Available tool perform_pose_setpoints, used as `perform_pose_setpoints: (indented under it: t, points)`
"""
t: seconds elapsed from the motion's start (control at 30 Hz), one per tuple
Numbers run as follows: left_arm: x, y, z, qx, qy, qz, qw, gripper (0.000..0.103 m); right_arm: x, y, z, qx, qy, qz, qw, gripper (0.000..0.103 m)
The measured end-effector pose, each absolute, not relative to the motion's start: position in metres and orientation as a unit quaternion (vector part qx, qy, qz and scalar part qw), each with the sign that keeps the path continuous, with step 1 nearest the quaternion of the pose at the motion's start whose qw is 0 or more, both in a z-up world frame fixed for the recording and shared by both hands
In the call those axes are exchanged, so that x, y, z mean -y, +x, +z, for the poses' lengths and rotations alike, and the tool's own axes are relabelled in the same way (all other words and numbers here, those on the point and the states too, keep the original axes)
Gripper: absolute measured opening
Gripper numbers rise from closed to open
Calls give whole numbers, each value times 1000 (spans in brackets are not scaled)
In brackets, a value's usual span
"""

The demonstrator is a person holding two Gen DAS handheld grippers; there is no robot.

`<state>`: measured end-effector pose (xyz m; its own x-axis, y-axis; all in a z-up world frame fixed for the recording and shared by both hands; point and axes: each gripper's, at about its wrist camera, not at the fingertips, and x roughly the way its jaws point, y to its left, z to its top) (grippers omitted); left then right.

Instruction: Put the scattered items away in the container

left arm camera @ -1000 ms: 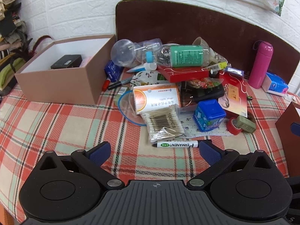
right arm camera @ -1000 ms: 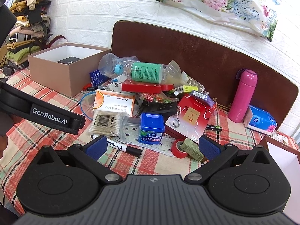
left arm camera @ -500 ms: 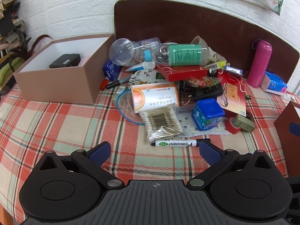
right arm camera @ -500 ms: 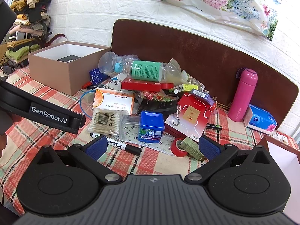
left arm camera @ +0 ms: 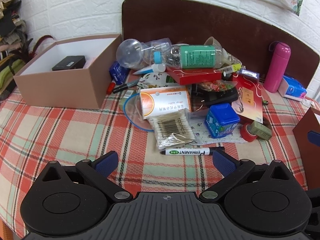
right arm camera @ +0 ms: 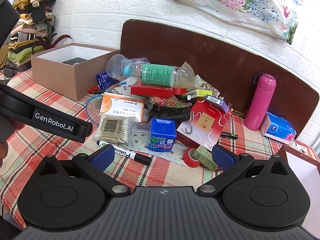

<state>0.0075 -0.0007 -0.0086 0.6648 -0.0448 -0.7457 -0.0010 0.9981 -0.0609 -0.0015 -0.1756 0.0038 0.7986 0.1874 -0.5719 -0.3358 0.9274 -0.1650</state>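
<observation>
Clutter heaped mid-frame on a plaid tablecloth, in front of a dark brown board leaning on the white brick wall.

Left gripper: lower centre of its own view, fingers spread wide, nothing between the blue pads. It hovers over bare cloth; a permanent marker lies just ahead of it, its black cap end near the right pad.

Right gripper: fingers likewise wide apart and empty. In its view the marker runs behind the left pad, and a small olive box sits touching a roll of red tape just beside the right pad. The left gripper's black body crosses that frame at mid-left.

Container: an open tan cardboard box, upper left of the left view, white inside, with one black flat object lying in it.

Pile, front to back: cotton swab pack resting on the edge of an orange-and-white medicine carton; blue square tub to the right; red flat box with a green-labelled plastic bottle lying on its side on top.

Pink flask stands upright at right, well apart from the pile, a blue tissue pack just beside it.
</observation>
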Motion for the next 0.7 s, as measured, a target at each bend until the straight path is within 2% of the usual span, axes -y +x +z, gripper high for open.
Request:
perform_pose_setpoints:
  t: [0.7]
  points:
    - [-3,31,-34,-429,-23,-12,903,103,175,21,-14,-310,-124,153,930,103]
